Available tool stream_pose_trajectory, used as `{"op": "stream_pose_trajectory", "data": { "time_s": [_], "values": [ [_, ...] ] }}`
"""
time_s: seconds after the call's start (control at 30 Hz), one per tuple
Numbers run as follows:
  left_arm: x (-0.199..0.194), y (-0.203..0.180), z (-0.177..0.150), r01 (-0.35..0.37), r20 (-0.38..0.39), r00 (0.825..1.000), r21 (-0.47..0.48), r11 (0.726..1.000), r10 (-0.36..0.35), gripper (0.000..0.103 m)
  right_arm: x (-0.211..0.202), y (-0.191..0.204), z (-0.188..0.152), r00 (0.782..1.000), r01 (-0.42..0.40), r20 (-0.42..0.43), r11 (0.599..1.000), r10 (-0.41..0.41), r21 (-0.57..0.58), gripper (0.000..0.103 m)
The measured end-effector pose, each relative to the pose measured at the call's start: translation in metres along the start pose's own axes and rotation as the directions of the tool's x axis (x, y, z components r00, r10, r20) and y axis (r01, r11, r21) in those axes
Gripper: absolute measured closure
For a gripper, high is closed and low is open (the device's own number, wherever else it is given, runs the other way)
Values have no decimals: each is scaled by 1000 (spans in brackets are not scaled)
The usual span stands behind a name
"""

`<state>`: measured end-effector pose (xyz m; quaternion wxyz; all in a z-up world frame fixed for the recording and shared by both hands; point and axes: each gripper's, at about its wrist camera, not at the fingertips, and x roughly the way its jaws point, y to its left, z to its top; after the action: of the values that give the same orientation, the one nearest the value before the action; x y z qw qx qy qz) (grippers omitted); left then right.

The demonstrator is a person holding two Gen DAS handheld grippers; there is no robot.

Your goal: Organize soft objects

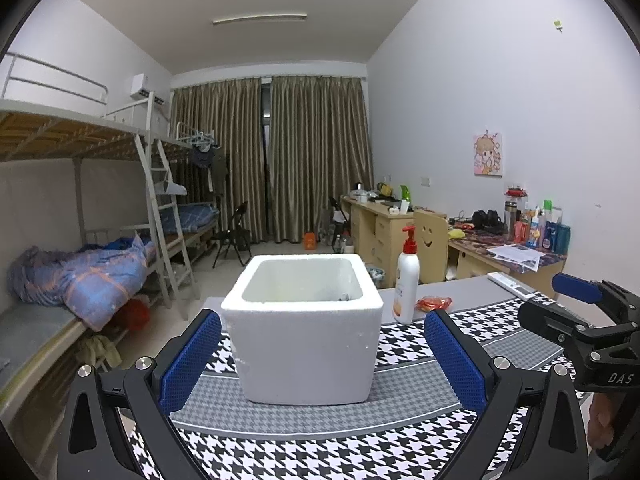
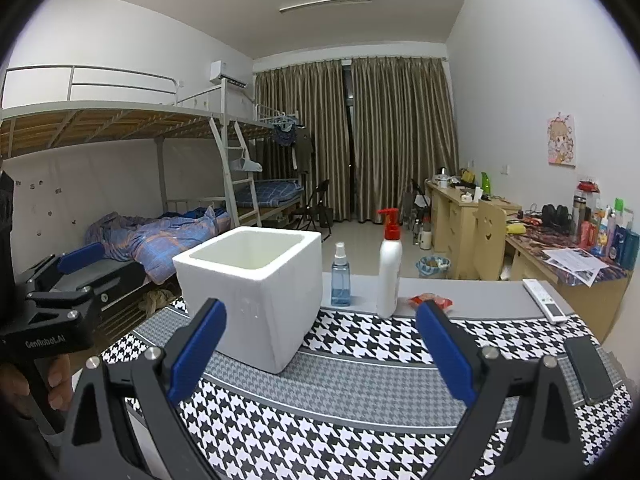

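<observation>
A white foam box (image 1: 304,340) stands open-topped on the houndstooth mat (image 1: 320,452), straight ahead of my left gripper (image 1: 322,356), which is open and empty with its blue pads either side of the box's front. In the right wrist view the box (image 2: 256,300) is ahead and to the left of my right gripper (image 2: 320,354), which is open and empty. A small red soft packet (image 1: 434,303) lies behind the box to the right; it also shows in the right wrist view (image 2: 430,301). The box's inside is mostly hidden.
A white pump bottle (image 2: 390,268) and a blue spray bottle (image 2: 340,276) stand behind the box. A white remote (image 2: 546,300) and a black phone (image 2: 588,368) lie at the right. The table's far edge runs behind the bottles. Bunk beds are left, desks right.
</observation>
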<state>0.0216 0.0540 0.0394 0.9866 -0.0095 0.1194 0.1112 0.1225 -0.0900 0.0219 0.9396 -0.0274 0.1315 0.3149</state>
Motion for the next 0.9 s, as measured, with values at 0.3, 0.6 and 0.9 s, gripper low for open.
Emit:
{"op": "stream_pose_trajectory", "data": {
  "time_s": [0.3,0.6,0.9],
  "values": [
    [-2,-8,-19,-8,-5,1000,-7,1000,8,1,-4,1,-17,1000,13,2,1000,-13,2,5],
    [-1,-12,-29,-25,-19,1000,-9,1000,25,1,-3,-4,-27,1000,15,-14,1000,-14,27,5],
    [1,-12,-39,-22,-48,999,-21,1000,21,1,-1,-2,-39,999,17,-38,999,-16,35,5]
  ]
}}
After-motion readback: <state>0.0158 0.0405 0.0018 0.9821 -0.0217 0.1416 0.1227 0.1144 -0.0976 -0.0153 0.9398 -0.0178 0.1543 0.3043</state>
